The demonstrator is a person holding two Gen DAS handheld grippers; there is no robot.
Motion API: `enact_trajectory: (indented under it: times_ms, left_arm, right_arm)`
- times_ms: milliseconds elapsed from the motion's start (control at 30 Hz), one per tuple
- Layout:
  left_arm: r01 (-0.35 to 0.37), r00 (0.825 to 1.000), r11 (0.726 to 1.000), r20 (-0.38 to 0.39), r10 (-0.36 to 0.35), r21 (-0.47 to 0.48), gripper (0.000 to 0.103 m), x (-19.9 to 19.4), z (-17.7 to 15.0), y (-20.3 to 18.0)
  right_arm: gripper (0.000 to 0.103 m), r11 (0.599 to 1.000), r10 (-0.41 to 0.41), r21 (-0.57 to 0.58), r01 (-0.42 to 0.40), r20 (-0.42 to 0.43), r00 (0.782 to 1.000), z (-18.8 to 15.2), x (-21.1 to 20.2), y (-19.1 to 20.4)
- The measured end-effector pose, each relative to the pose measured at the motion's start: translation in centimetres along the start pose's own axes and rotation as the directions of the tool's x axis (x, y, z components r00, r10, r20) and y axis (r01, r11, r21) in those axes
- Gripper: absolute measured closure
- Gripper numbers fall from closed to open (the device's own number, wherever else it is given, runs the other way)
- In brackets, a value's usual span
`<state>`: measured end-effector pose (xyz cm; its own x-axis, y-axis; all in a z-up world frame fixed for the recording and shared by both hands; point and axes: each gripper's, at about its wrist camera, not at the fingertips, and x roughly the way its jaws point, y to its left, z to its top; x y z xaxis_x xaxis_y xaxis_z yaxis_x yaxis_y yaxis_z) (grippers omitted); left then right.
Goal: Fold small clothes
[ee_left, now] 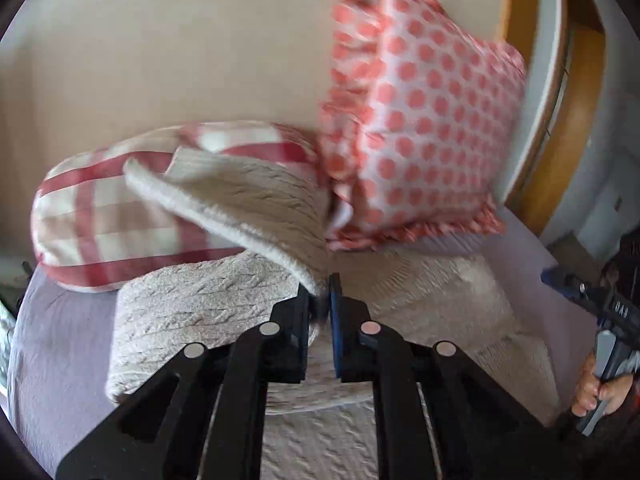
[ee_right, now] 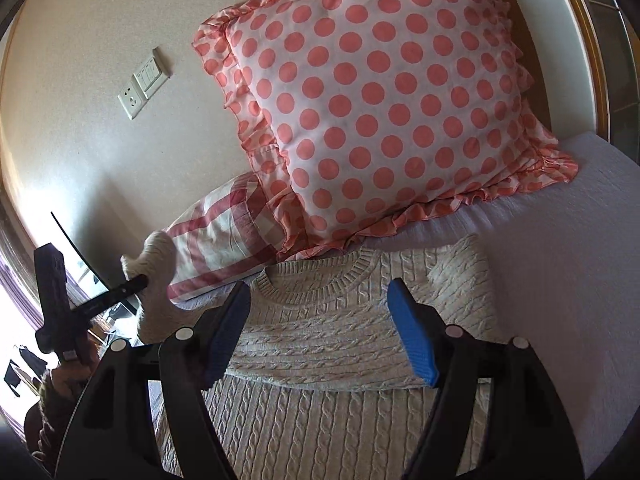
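A lilac bed (ee_right: 560,240) carries a polka-dot pillow (ee_right: 380,112) and checked pillow (ee_right: 224,240) against the wall (both crowding the work). The cream sweater (ee_right: 320,340) lies before them; left gripper (ee_left: 320,300) pinches its sleeve (ee_left: 248,208) aloft, right gripper (ee_right: 320,332) hangs spread above it.

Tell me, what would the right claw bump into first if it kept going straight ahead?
Probably the sweater. The open right claw points over its folded top toward the collar. Past that sits the spotted pillow, but how far off is hard to judge.
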<state>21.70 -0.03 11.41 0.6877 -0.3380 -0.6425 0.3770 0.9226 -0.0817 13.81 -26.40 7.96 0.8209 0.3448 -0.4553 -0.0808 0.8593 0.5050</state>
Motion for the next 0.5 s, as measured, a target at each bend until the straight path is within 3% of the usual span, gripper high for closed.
enact_trajectory:
  times_ms: [67, 133, 200, 333, 500]
  left_arm:
    - [0.020, 0.993, 0.986, -0.117, -0.001, 0.164, 0.091, 4.5, -2.5, -6.1]
    - [0.030, 0.988, 0.978, -0.156, 0.003, 0.206, 0.091, 5.4, -4.8, -7.5]
    - [0.018, 0.991, 0.986, -0.134, 0.005, 0.166, 0.090, 3.8, -6.3, -6.0]
    - [-0.062, 0.996, 0.996, -0.061, 0.065, 0.063, 0.068, -1.6, -8.7, -1.0]
    - [-0.128, 0.988, 0.991, -0.086, 0.125, -0.036, 0.055, -6.2, -12.0, 3.5]
  right_arm:
    - [0.031, 0.998, -0.026, 0.064, 0.029, -0.052, 0.998, -0.1, 1.0, -1.9]
    - [0.032, 0.991, -0.021, 0.132, 0.035, -0.110, 0.994, -0.2, 1.8, -4.0]
    - [0.044, 0.985, -0.017, 0.167, 0.043, -0.152, 0.988, -0.3, 2.5, -5.6]
    - [0.058, 0.966, -0.026, 0.245, 0.081, -0.219, 0.975, -0.3, 5.2, -7.9]
    - [0.062, 0.942, -0.070, 0.297, 0.157, -0.283, 0.957, 0.0, 9.7, -9.5]
